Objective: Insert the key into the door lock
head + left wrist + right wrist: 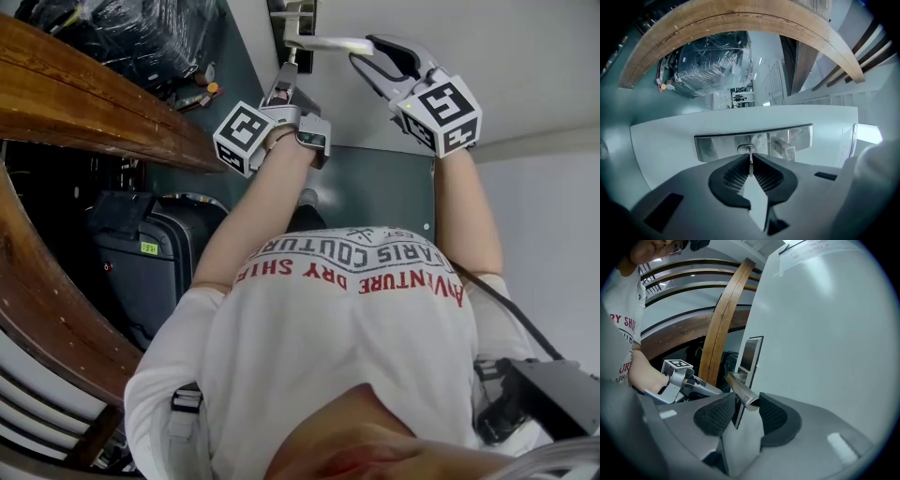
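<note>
My left gripper (284,86) (750,158) is shut on a thin metal key (750,164). The key's tip is at the keyhole (746,149) of the steel lock plate (717,145) (298,14) on the white door (825,333). How deep the blade sits I cannot tell. My right gripper (367,49) (743,405) has its ribbed pads (774,416) closed around the free end of the silver door handle (740,386) (328,43). The handle juts out level just right of the keyhole (785,149).
A curved wooden rail (84,103) runs along the left. Under it stand a dark suitcase (141,258) and plastic-wrapped goods (712,65). The door's edge and a dark green wall (375,187) lie between my forearms.
</note>
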Motion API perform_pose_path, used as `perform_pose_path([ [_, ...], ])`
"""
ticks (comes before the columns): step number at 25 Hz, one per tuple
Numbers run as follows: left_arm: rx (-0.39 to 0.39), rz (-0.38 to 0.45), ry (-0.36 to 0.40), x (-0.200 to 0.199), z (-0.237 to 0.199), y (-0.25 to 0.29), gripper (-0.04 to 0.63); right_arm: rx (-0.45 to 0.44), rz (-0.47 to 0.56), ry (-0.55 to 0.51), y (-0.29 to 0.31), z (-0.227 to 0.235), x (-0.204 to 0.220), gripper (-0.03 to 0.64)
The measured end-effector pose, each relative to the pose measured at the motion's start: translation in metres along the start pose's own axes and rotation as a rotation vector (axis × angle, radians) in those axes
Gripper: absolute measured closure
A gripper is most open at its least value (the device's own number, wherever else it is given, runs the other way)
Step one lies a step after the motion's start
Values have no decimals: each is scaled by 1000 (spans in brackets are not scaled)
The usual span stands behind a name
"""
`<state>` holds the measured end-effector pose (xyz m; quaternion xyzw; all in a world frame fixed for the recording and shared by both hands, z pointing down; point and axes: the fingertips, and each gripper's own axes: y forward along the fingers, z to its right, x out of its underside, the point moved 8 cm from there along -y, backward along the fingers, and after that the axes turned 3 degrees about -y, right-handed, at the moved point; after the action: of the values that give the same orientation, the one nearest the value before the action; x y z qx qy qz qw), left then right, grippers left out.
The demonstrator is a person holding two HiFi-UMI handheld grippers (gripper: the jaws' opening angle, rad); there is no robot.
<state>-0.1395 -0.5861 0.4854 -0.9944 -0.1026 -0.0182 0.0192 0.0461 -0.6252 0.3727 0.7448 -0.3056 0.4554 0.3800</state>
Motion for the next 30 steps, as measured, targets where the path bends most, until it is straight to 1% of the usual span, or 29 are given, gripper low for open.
perform_pose_path([
  [4,3,34,-32,4,-1,3,574,1,1,5,0,0,1,462],
  [11,6,63,-58,6,-1,11,574,-7,-2,9,0,2,0,463],
  [22,21,78,-58,3,-1,28,574,-29,4,11,-1,4,-1,465],
  [26,21,67,-43,2,-3,29,574,-20,11,17,1,4,1,465],
  [28,30,47,-24,0,-3,28,574,5,19,29,1,2,2,465],
  [30,54,10,1,0,-2,25,572,46,27,61,-3,2,2,462],
])
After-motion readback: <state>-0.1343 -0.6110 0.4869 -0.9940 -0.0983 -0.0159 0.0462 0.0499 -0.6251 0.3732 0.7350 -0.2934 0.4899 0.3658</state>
